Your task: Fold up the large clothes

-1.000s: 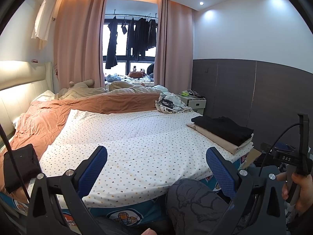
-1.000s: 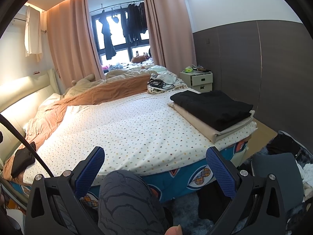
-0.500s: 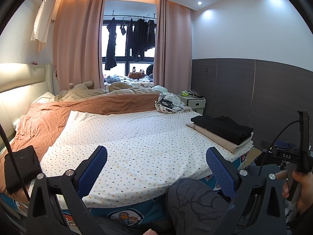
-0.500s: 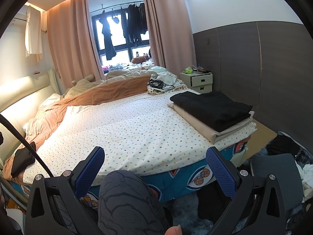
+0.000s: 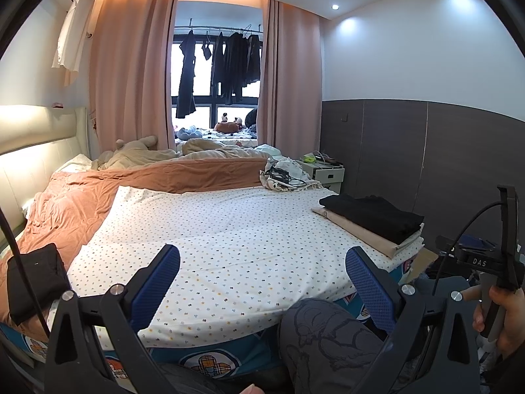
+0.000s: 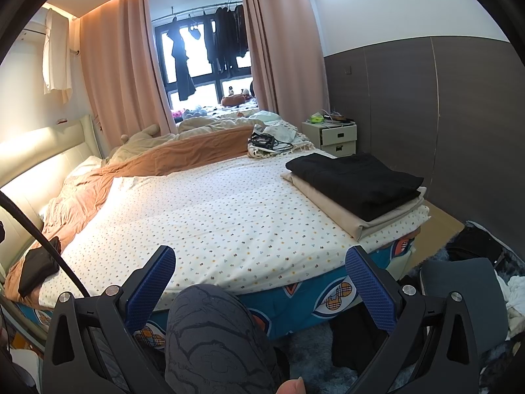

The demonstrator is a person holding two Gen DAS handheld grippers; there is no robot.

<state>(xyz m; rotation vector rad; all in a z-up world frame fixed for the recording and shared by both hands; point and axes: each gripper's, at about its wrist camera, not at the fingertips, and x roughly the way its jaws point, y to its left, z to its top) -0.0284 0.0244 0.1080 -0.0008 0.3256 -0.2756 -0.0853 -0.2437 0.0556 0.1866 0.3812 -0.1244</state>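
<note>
1. Gaping wide, the left gripper (image 5: pixel 262 275) holds its blue-padded jaws well apart with nothing between them, low over the near edge of the bed.
2. The right gripper (image 6: pixel 261 277) is the same: jaws spread, empty, above the person's knee (image 6: pixel 210 335) in grey patterned trousers.
3. In the left wrist view, at 3 o'clock, a hand (image 5: pixel 502 312) grips the handle of the other gripper, with a black cable running from it.
4. Ahead of both grippers lies the dotted white sheet (image 6: pixel 213 210), flat and smooth across the bed.
5. At 2 o'clock on the sheet sits a stack: a folded black garment (image 6: pixel 357 177) on top of a folded beige garment (image 6: pixel 331 207), at the bed's right corner.
6. At 9 o'clock another dark folded cloth (image 5: pixel 34 282) rests on the orange blanket (image 5: pixel 69 203), at the bed's left edge.
7. At 12 o'clock, a bundle of cables (image 6: pixel 270 141) lies on crumpled cloth, beside a white bedside cabinet (image 6: pixel 334 138).
8. Farther back, pink curtains (image 6: pixel 118 69) frame a window with dark clothes hanging (image 6: pixel 226 39) on a rail.
</note>
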